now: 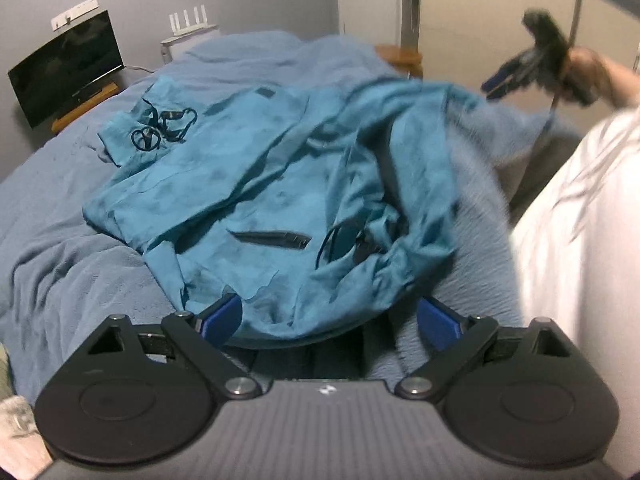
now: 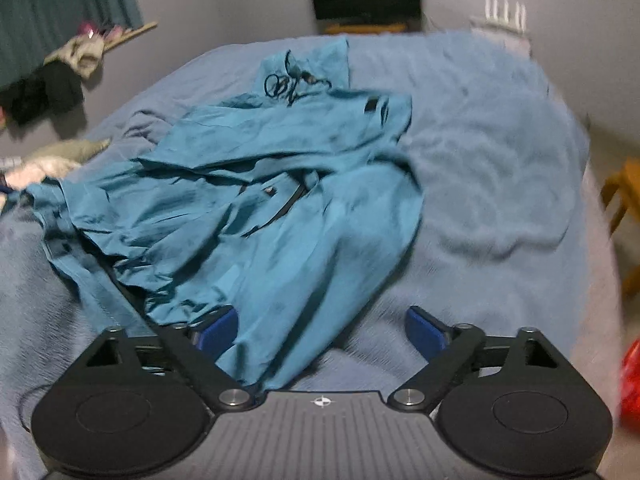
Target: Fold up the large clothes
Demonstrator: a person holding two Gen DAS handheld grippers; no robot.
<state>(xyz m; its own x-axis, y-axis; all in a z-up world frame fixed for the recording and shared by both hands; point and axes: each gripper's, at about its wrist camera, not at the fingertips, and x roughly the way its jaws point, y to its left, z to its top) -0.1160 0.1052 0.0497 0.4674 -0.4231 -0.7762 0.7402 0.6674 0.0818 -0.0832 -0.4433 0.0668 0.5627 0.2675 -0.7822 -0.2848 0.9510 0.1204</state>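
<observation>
A large teal jacket [image 1: 256,184] lies rumpled on the blue bed [image 1: 60,248], hood and black drawcords at the far end. It also shows in the right wrist view [image 2: 260,200]. My left gripper [image 1: 330,316] is open, its blue pads wide apart, with the jacket's near hem draped between them. My right gripper [image 2: 320,330] is open above the jacket's near edge, cloth lying over its left pad. The right gripper also shows in the left wrist view [image 1: 516,76], raised at the upper right and blurred.
A dark monitor [image 1: 66,68] stands on a wooden shelf by the wall. A white router [image 1: 192,28] sits behind the bed. A wooden stool [image 2: 624,196] is at the bed's right. Clothes [image 2: 76,56] are piled at the left. The person's white shirt [image 1: 580,220] is at right.
</observation>
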